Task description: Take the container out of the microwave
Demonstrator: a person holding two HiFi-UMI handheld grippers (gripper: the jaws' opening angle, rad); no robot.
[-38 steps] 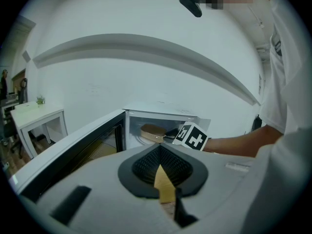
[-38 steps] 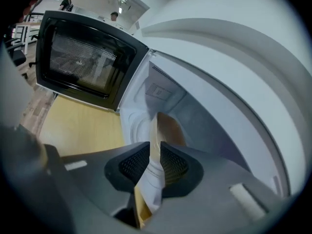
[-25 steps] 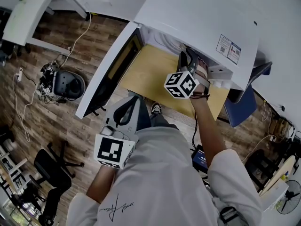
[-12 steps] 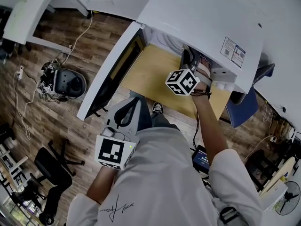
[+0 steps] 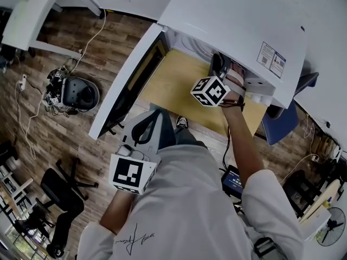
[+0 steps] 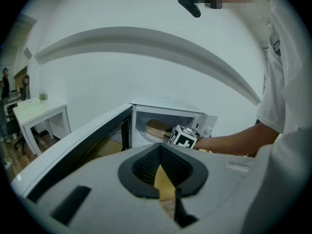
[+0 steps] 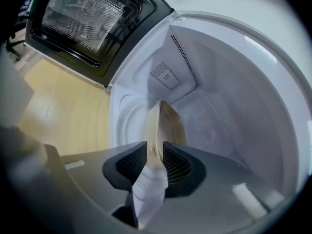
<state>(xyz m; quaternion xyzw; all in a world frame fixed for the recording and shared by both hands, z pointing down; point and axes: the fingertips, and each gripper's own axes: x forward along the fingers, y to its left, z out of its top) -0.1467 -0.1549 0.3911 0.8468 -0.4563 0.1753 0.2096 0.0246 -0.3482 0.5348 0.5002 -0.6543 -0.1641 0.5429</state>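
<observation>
Risk, slipping rim: Your right tongs (image 7: 155, 152) have just been opening and now stand wide, with only the thin near rim of the container (image 7: 165, 126) between the pads. I cannot see the pads pressing on it. Closing on so little rim could let it slide free as you draw back.
Risk, tipping: A hold on one edge alone may tilt the container as it leaves the turntable (image 7: 123, 126) and spill whatever is inside. No view shows its contents.
Risk, knocking: The white walls of the microwave (image 7: 234, 106) close in round your right tongs, so a high or crooked pull could strike the roof or the door frame.
Container, place: It is tan and shallow and lies inside the microwave, apparently on the turntable, in the middle of the cavity floor.
Container against tongs: Its near edge sits between the right pads, and the rest reaches deeper into the microwave, beyond the fingertips.
Left tongs: Your left tongs (image 6: 160, 165) have their tips together and hold nothing. They hang outside the microwave, in front of its open door (image 5: 124, 85), well apart from the container.
Desk: The yellow desk (image 5: 173, 85) lies bare in front of the microwave.
</observation>
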